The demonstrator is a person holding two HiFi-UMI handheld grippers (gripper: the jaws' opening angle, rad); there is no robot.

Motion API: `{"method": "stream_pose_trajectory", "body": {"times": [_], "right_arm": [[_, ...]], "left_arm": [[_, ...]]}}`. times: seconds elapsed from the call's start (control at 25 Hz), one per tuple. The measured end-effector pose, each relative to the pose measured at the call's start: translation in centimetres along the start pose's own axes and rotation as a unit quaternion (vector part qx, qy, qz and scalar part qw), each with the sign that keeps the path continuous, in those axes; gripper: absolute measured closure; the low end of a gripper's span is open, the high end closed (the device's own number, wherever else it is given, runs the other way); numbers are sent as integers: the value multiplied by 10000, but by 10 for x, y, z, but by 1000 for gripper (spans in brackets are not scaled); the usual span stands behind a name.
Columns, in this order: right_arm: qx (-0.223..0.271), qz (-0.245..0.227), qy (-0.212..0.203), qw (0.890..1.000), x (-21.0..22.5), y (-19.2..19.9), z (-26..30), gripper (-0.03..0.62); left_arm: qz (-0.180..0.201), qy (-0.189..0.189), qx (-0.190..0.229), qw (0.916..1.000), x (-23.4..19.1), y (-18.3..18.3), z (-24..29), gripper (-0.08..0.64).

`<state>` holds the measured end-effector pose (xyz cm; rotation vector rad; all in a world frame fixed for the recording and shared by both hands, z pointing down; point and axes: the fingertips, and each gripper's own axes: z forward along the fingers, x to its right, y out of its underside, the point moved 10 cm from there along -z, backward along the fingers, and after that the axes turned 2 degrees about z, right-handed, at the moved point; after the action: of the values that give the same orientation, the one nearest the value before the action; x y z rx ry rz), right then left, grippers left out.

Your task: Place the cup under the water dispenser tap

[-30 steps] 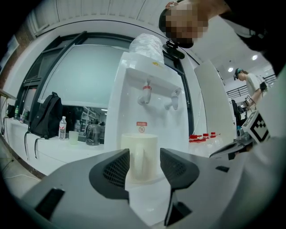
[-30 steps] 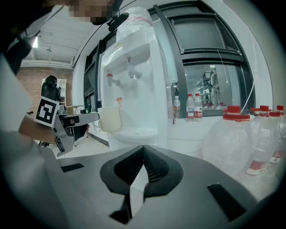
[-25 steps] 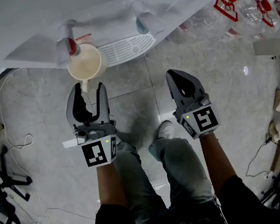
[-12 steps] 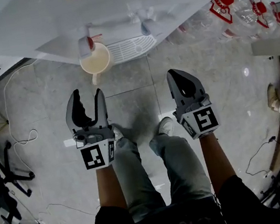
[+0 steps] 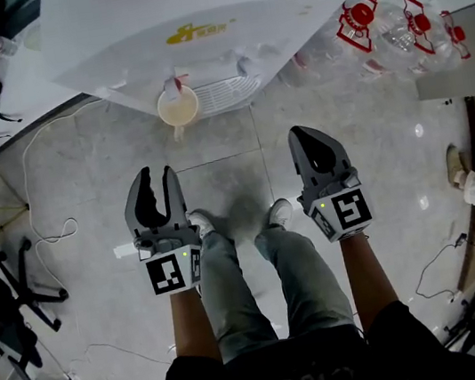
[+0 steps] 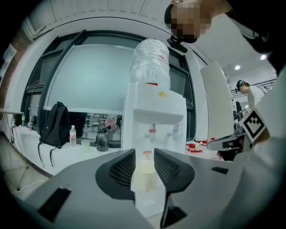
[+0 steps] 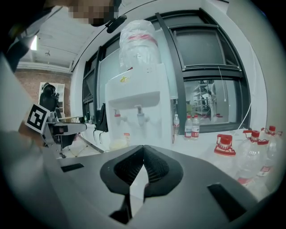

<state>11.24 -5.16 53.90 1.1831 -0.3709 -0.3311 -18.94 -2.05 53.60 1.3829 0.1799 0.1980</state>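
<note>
The left gripper (image 5: pixel 153 173) hangs empty, jaws apart but closing on nothing. Far beyond it the cup (image 5: pixel 178 109) stands under the water dispenser's (image 5: pixel 191 21) red tap (image 5: pixel 171 85). The right gripper (image 5: pixel 305 133) is clenched, empty. Backing off without nudging the cup looks wise.

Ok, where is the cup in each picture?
Head view: cup near top centre, under the red tap.
Left gripper view: cup low in the middle, far beyond the gap of the closing, empty jaws.
Right gripper view: cup left of centre, above the jaws.
Shared landmark: the red tap above it.
</note>
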Motion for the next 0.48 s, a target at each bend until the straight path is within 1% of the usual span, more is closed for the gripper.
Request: {"method": "stream_pose_trajectory", "body": {"times": [0.16, 0.28, 0.32, 0.4, 0.48], "right_arm": [[-63, 2, 25, 10000, -6, -25, -13, 580], [253, -3, 32, 9997, -12, -48, -18, 580], [277, 27, 33, 9996, -14, -55, -21, 580], [58, 114, 19, 9999, -18, -64, -32, 580], [-116, 87, -1, 9999, -21, -77, -41, 580]], "left_arm": [[-104, -139, -122, 9998, 0, -26, -13, 493], [9, -162, -249, 9996, 5, -45, -19, 522], [30, -165, -283, 9995, 6, -52, -21, 528], [22, -162, -332, 9993, 9, -66, -26, 537], [5, -150, -361, 9992, 10, -82, -32, 541]]}}
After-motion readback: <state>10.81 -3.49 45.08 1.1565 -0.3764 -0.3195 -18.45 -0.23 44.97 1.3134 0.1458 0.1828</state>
